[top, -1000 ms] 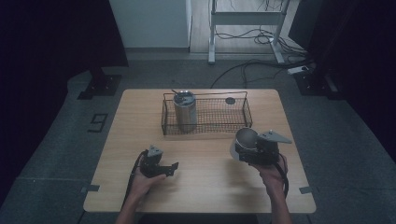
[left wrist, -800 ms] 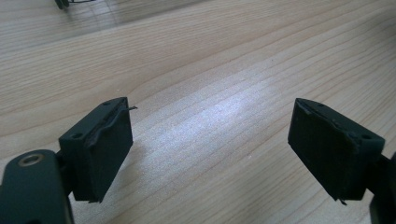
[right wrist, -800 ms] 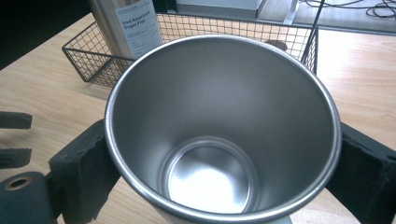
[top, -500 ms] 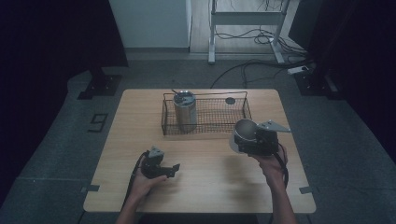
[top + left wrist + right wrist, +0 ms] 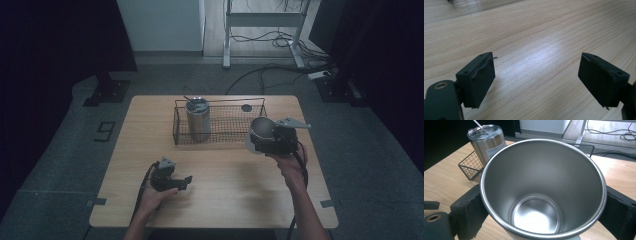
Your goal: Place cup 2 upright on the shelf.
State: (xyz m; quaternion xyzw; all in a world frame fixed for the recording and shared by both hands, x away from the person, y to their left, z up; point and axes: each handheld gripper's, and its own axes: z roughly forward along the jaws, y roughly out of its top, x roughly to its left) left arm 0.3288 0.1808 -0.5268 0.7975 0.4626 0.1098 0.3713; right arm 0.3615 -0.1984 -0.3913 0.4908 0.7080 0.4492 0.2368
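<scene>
My right gripper [image 5: 261, 139] is shut on an open steel tumbler [image 5: 261, 131], held above the table just in front of the wire basket [image 5: 225, 122]. In the right gripper view the tumbler [image 5: 544, 187] is empty, its rim clamped between the two black pads [image 5: 467, 212]. A second steel tumbler [image 5: 198, 118] with a lid and straw stands upright in the basket's left end; the right gripper view has that lidded tumbler [image 5: 486, 142] at upper left. My left gripper [image 5: 184, 181] rests low over the front left of the table, open, nothing between its pads [image 5: 480, 80].
A small dark round lid [image 5: 246, 107] lies on the table behind the basket. The wooden table [image 5: 220, 200] has bare wood in front of the basket. Cables and a desk frame [image 5: 265, 20] are on the floor beyond.
My right gripper has carried the empty tumbler forward and up toward the basket's right end. The left gripper has stayed where it was.
</scene>
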